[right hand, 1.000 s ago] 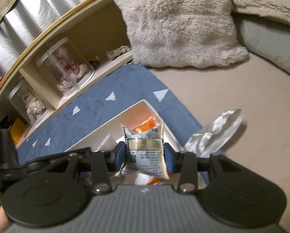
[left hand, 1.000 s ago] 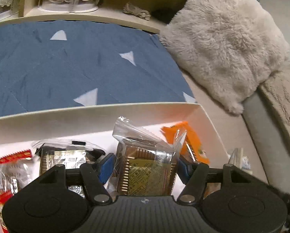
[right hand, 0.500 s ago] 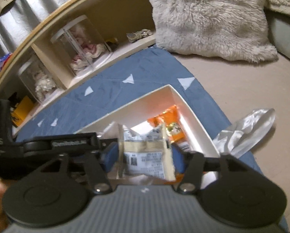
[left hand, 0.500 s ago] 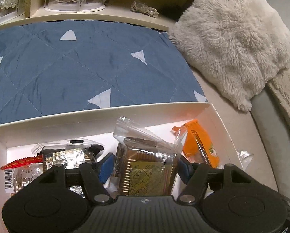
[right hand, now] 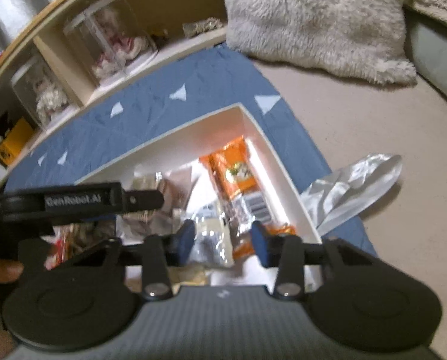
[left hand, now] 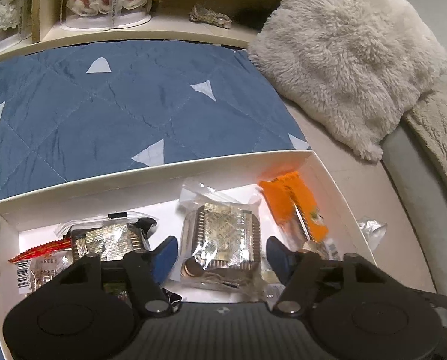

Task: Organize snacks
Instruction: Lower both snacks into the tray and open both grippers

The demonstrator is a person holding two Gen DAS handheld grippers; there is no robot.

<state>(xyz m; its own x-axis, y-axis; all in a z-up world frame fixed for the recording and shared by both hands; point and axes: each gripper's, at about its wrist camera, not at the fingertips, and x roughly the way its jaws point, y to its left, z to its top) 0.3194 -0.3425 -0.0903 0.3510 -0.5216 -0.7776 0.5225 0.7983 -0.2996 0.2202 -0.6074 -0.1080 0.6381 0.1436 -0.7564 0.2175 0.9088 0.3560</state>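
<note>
while both grippers hang over the white box (left hand: 151,177) on the blue quilt (left hand: 103,114), you're on the placing step: the left gripper (left hand: 222,250) has its fingers closing, clear of the clear-bagged snack (left hand: 220,234) lying inside; the right gripper (right hand: 222,240) is closing beside a silver packet (right hand: 211,240), untouched. next, withdraw and fetch another snack.
</note>
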